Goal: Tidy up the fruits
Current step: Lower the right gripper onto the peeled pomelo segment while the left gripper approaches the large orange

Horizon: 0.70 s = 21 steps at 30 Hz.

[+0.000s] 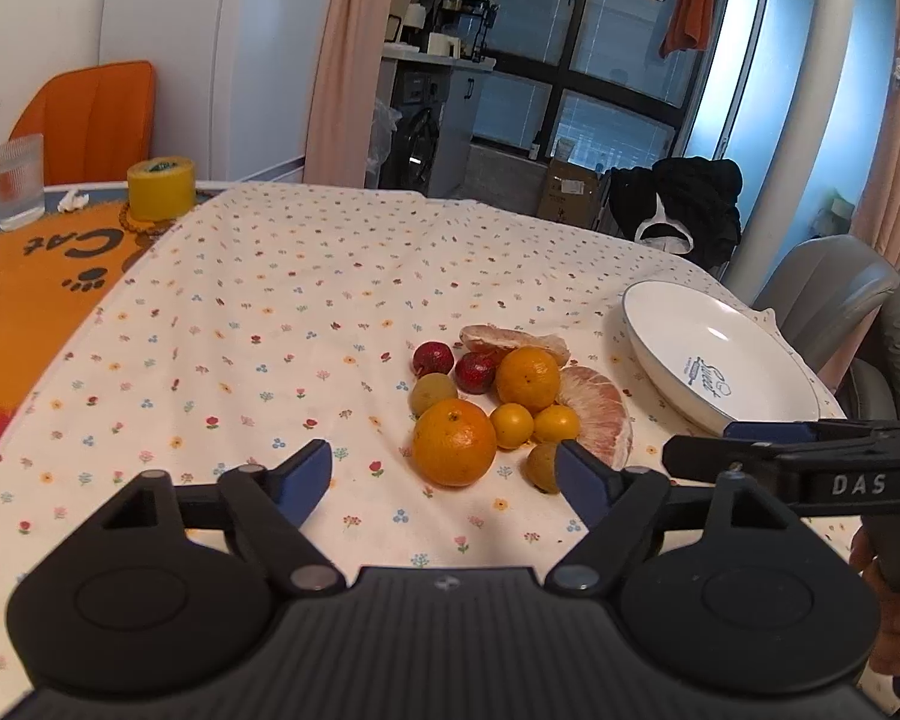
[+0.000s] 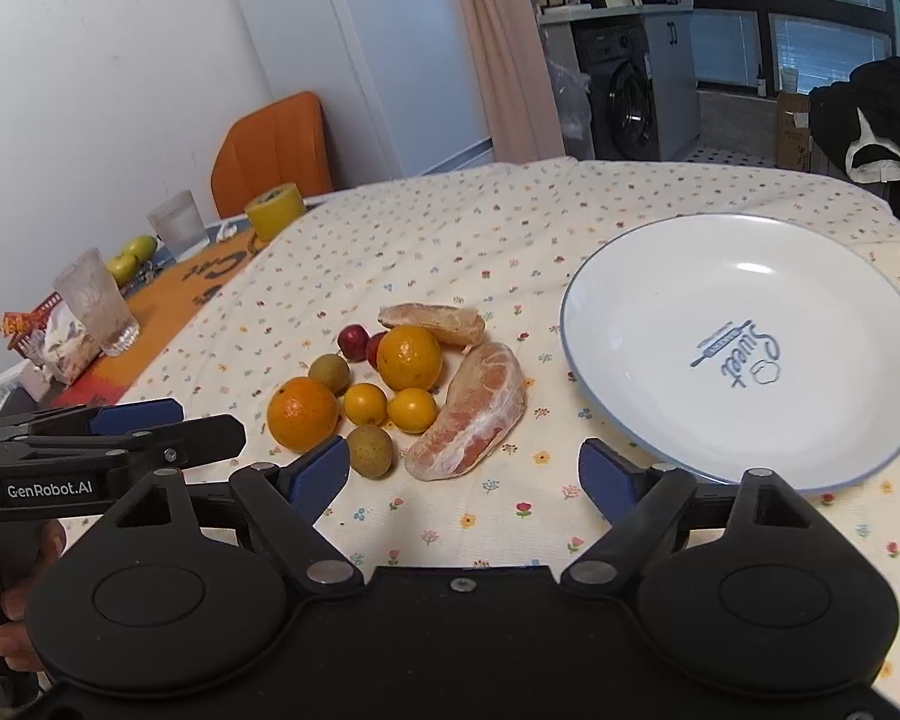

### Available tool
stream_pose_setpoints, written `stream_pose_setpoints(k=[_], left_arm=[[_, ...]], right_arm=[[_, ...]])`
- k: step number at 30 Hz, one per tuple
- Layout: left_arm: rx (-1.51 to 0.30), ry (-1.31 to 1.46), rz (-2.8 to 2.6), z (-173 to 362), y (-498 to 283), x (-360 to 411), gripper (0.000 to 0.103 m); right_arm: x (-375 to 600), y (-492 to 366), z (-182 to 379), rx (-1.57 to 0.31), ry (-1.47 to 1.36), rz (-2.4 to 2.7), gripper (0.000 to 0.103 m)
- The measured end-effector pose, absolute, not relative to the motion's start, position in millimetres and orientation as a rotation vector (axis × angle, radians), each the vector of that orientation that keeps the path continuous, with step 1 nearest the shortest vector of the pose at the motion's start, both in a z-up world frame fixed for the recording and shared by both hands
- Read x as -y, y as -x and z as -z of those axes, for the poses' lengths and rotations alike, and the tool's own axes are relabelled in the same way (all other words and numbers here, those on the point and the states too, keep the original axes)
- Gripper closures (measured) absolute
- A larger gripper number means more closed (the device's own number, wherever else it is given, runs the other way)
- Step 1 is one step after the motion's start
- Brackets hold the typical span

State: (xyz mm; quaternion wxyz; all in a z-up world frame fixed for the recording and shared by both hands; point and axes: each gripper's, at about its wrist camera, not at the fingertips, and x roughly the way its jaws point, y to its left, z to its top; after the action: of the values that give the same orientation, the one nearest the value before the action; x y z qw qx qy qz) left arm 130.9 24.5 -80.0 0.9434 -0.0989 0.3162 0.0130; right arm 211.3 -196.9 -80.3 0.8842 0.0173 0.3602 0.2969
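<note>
A pile of fruit lies on the flowered tablecloth (image 1: pixel 306 300): two oranges (image 1: pixel 453 441) (image 2: pixel 409 358), small yellow fruits (image 1: pixel 512 426), brownish round fruits (image 2: pixel 371 450), red fruits (image 1: pixel 433 358) and two peeled pomelo segments (image 2: pixel 474 414) (image 1: pixel 513 342). A white blue-rimmed plate (image 2: pixel 660 312) marked "Sweet" sits empty to the right of the pile. My left gripper (image 1: pixel 447 480) is open, low over the cloth, with the near orange just ahead of its fingers. My right gripper (image 2: pixel 463 474) is open too, hovering between the pile and the plate (image 1: pixel 690 342), nothing in it.
On the table's left, an orange cat mat (image 1: pixel 36 282) carries a yellow tape roll (image 1: pixel 161 189), ribbed glasses (image 2: pixel 96 303) and green fruit (image 2: pixel 131 255). An orange chair (image 1: pixel 90 114) stands behind, and a grey chair (image 1: pixel 828 294) and black clothing (image 1: pixel 684 204) are at the right.
</note>
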Motion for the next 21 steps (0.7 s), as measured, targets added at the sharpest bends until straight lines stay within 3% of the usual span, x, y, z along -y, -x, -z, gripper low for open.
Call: stream_pose_setpoints(k=[3,21], left_arm=[[-0.666,0.215,-0.018,85.4,-137.8,-25.3,0.035],[-0.717,0.243,0.012,101.8,-173.7,-28.5,0.048]], right_arm=[[191.3,-218.2,86.0,-0.773,-0.034,-0.612,0.028],[158.9,-236.7,99.8,-0.796,0.065,-0.6,0.044]])
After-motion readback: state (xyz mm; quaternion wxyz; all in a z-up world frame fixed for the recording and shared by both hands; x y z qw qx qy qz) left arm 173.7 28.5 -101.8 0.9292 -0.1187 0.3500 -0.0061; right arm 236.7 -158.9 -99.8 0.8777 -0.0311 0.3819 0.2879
